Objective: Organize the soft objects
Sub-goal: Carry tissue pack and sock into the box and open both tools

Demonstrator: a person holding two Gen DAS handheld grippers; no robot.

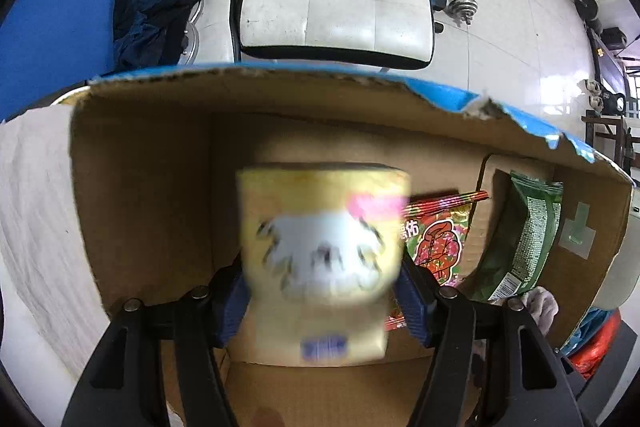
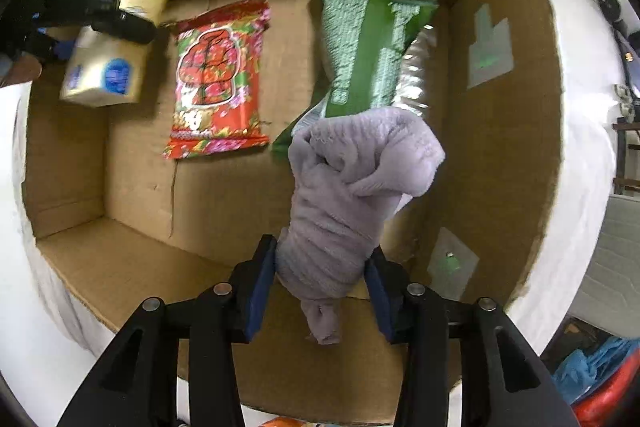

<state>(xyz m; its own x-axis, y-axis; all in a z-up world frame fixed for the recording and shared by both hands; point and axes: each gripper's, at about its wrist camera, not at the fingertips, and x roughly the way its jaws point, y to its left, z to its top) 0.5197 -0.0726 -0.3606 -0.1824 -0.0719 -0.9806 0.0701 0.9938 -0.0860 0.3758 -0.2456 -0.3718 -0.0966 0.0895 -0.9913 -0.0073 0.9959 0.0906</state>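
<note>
Snack packet (image 2: pixel 218 79) lies in box (image 2: pixel 516 147); pouch (image 2: pixel 368 55) right of it.

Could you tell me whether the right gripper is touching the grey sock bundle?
Touching. The right wrist view shows the right gripper closed on the grey sock bundle, both blue pads pressed against its sides.
</note>
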